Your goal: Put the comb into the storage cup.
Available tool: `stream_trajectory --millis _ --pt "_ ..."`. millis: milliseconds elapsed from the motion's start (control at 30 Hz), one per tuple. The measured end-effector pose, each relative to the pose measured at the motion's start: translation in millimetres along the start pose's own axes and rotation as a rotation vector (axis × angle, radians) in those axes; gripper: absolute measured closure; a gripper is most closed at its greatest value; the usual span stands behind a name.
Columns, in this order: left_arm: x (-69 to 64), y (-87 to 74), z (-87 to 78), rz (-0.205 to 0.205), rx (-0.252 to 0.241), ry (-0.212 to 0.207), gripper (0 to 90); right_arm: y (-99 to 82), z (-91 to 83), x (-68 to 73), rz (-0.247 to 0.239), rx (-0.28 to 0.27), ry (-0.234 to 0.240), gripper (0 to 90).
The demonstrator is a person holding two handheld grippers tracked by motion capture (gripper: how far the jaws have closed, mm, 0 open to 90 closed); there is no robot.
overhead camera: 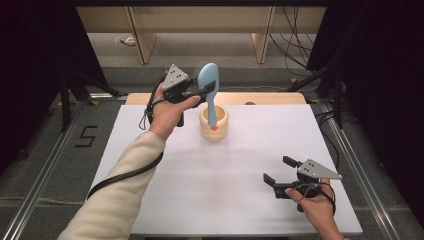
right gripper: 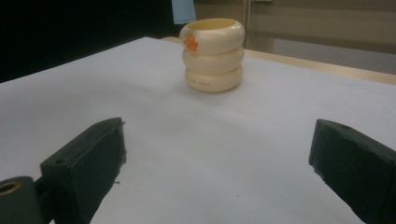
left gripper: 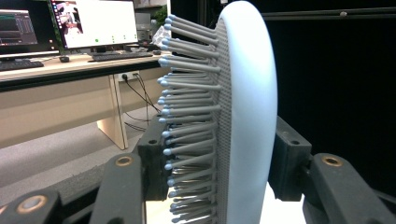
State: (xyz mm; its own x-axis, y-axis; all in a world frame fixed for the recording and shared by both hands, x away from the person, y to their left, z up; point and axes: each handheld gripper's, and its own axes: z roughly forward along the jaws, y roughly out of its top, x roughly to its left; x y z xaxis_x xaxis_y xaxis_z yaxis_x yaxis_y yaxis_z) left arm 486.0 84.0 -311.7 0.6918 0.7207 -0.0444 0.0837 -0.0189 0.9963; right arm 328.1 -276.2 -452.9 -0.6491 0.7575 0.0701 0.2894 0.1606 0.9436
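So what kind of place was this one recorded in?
Most likely a lab or office data-collection station: a white table edged by metal rails and black curtains, with a desk holding computer monitors behind.

A pale blue hairbrush (overhead camera: 208,80) with grey bristles, a cream ribbed cup (overhead camera: 214,123) bearing an orange mark, a white table (overhead camera: 225,185).

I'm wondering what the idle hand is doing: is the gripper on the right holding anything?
No, the right gripper has its jaws spread wide over the bare white table, with nothing between them.
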Motion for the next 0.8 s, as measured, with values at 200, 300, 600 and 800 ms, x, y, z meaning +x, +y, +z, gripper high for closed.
stream_trajectory --millis 200,300,600,800 --pt "-0.2 2.0 2.7 -0.001 -0.004 0.000 49.6 -0.2 0.1 -0.2 -0.002 0.000 0.001 4.9" --pt "0.2 3.0 4.0 0.000 -0.004 0.001 49.6 -0.3 0.1 -0.2 0.003 -0.001 0.000 4.9" --pt "1.9 5.0 8.3 -0.009 -0.003 0.006 49.6 -0.6 0.5 -0.1 0.002 0.000 0.001 4.9" --pt "3.1 6.5 10.9 -0.007 -0.001 0.010 49.6 -0.7 0.8 -0.2 0.006 -0.002 0.002 4.9"
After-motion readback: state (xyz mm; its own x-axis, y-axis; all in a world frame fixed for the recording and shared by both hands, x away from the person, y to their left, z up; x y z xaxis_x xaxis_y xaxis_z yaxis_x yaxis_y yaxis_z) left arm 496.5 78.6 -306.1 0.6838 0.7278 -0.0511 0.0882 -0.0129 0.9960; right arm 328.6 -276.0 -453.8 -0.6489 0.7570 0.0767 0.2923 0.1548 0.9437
